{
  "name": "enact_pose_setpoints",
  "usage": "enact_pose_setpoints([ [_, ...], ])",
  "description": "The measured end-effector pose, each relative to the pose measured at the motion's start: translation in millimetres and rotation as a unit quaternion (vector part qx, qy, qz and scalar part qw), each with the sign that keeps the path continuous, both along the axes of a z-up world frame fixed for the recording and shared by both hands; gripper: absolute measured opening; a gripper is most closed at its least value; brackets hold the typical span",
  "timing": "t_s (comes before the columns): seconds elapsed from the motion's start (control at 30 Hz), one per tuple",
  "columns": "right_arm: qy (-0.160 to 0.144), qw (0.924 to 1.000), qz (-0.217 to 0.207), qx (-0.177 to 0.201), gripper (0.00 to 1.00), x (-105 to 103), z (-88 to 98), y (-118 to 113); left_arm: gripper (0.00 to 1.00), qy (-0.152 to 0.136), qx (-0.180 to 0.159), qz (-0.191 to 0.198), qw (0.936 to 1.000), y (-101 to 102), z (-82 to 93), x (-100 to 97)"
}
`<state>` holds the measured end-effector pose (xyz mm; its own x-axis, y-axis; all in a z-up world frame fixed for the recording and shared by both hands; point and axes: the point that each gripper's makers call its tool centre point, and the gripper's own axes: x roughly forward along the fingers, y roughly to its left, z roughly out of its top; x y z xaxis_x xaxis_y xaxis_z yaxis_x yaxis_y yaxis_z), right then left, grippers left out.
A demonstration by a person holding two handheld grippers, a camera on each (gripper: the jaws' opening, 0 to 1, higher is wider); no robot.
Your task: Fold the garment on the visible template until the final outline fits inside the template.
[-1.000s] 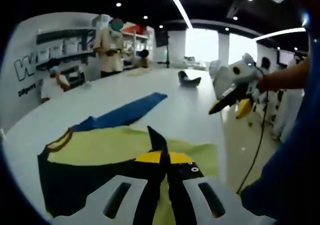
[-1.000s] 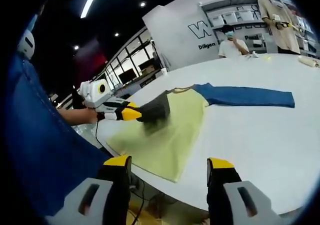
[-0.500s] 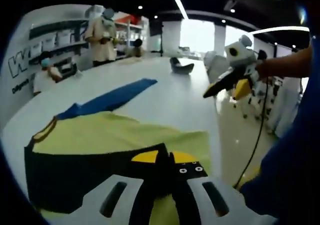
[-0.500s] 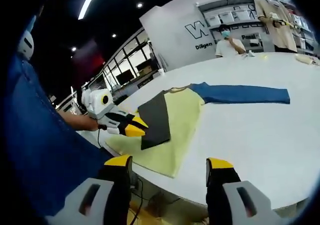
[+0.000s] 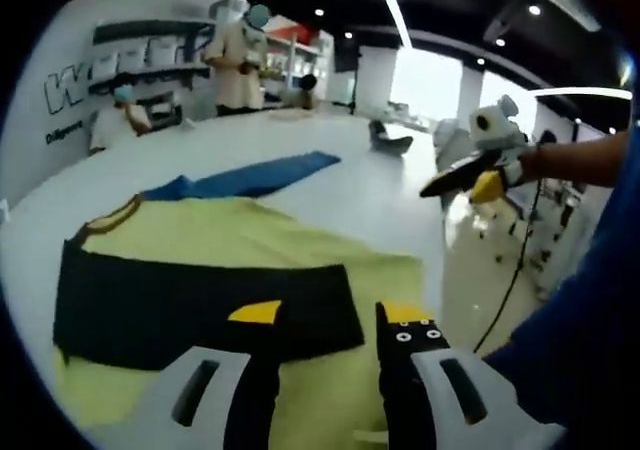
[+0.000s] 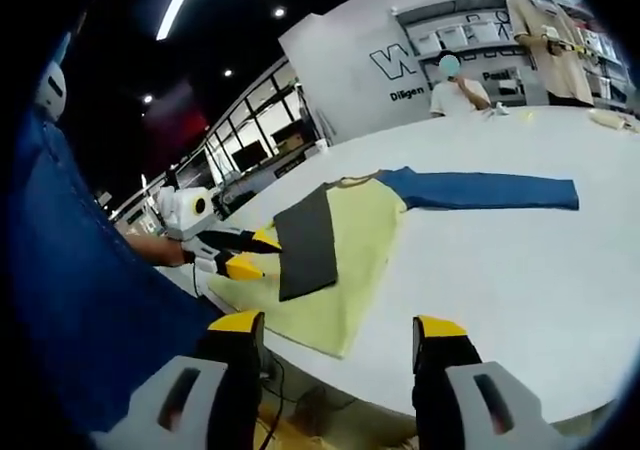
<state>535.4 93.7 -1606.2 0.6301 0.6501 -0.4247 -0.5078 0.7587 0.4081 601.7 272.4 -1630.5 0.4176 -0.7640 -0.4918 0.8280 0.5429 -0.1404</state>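
One sleeve of the shirt (image 5: 290,245) lies folded across its yellow body as a dark band (image 5: 200,310), which is why the garment shows a black strip running crosswise in the left gripper view and a dark panel (image 6: 305,245) over the yellow cloth in the right gripper view. The shirt rests flat on the white surface (image 6: 520,270), close to the edge nearest the person, with its hem near that edge; placing it there keeps the cloth within easy reach of both hands. The other sleeve (image 6: 490,190), blue, is not yet folded and stretches straight out across the surface away from the body. The left tool (image 5: 325,320) hangs just above the dark band with its jaws parted and nothing between them, a posture that suits a sleeve just laid down; in the right gripper view it appears at the near edge beside the dark panel (image 6: 240,255). The right tool (image 6: 335,335) is held off the surface, beyond its near edge, its jaws spread wide and empty, and in the left gripper view it shows raised in a hand (image 5: 460,175) out past the side edge. It is judged to be waiting clear so as not to disturb the cloth. No template outline can be made out under the shirt. The blue sleeve appears to be the next part to fold, and its far end is well apart from both tools. Other people stand at the far side of the room.
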Motion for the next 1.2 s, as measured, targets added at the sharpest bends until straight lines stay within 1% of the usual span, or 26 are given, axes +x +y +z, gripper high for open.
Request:
enact_pose_setpoints([
  [0.03,-0.001,1.0,0.001,0.0,0.57,1.2,-0.1,-0.4,0.51,-0.002,-0.003,0.009,1.0,4.9,0.9,2.8],
  [0.07,-0.001,1.0,0.001,0.0,0.57,2.7,-0.3,-0.8,0.55,-0.003,-0.004,0.026,0.9997,13.4,1.8,6.1],
  [0.13,-0.003,1.0,0.002,-0.001,0.57,3.9,-0.3,-1.1,0.64,0.0,-0.004,0.047,0.9989,25.5,3.3,9.2],
  [0.17,-0.003,1.0,0.003,-0.001,0.57,5.1,0.0,-1.3,0.67,-0.001,-0.004,0.069,0.9976,38.0,5.8,12.3],
  [0.23,-0.005,1.0,0.004,-0.001,0.57,6.3,0.2,-1.5,0.71,0.004,-0.003,0.091,0.9959,51.9,6.2,14.1],
  [0.33,-0.004,1.0,0.005,0.0,0.57,7.9,-0.7,-2.2,0.75,0.015,-0.004,0.136,0.9906,79.2,4.4,19.1],
  [0.37,-0.004,1.0,0.006,0.001,0.57,8.4,-1.3,-2.2,0.76,0.012,-0.004,0.155,0.9878,90.9,3.8,22.7],
  [0.4,-0.003,1.0,0.006,0.001,0.57,8.7,-1.9,-2.1,0.76,0.008,-0.003,0.165,0.9862,99.4,3.0,25.4],
  [0.53,0.001,0.9999,0.011,0.003,0.57,9.7,-5.0,-1.1,0.75,0.016,0.0,0.206,0.9784,131.3,-3.9,36.3],
  [0.6,0.002,0.9999,0.013,0.003,0.57,10.5,-6.0,-1.4,0.75,0.009,0.001,0.214,0.9767,141.5,-5.2,44.6],
  [0.7,0.003,0.9999,0.014,0.004,0.56,11.1,-4.9,0.4,0.75,0.005,0.003,0.209,0.9779,145.9,-8.2,55.5],
  [0.8,0.003,0.9999,0.014,0.004,0.56,11.2,-4.5,0.8,0.76,0.004,0.002,0.207,0.9784,147.4,-11.5,59.8],
  [0.83,0.005,0.9998,0.017,0.001,0.56,10.8,-3.7,0.8,0.76,0.008,-0.004,0.194,0.9809,143.4,-17.0,70.0],
  [0.9,0.007,0.9998,0.016,-0.002,0.56,10.2,-1.4,-0.4,0.76,0.011,-0.009,0.188,0.9821,143.7,-25.4,81.0],
  [0.93,0.007,0.9999,0.015,-0.004,0.56,10.0,-1.0,-1.2,0.76,0.014,-0.012,0.187,0.9822,140.8,-21.3,79.9],
  [0.97,0.007,0.9999,0.014,-0.005,0.56,9.9,-0.8,-1.8,0.76,0.016,-0.014,0.187,0.9822,140.1,-21.8,81.1],
  [1.0,0.009,0.9999,0.012,-0.007,0.56,9.6,0.1,-3.6,0.75,0.023,-0.026,0.189,0.9813,138.2,-27.2,89.7],
  [1.03,0.01,0.9999,0.01,-0.008,0.56,9.4,0.3,-4.8,0.75,0.025,-0.029,0.191,0.9809,138.0,-28.9,93.5],
  [1.07,0.01,0.9999,0.009,-0.01,0.56,9.2,0.6,-5.6,0.74,0.027,-0.033,0.192,0.9804,136.5,-26.6,94.3],
  [1.13,0.011,0.9998,0.006,-0.013,0.56,8.4,1.9,-6.7,0.73,0.036,-0.05,0.205,0.9769,135.1,-26.1,103.3],
  [1.2,0.012,0.9998,0.002,-0.016,0.56,7.4,3.4,-6.4,0.74,0.039,-0.059,0.213,0.9745,136.6,-27.3,112.3],
])
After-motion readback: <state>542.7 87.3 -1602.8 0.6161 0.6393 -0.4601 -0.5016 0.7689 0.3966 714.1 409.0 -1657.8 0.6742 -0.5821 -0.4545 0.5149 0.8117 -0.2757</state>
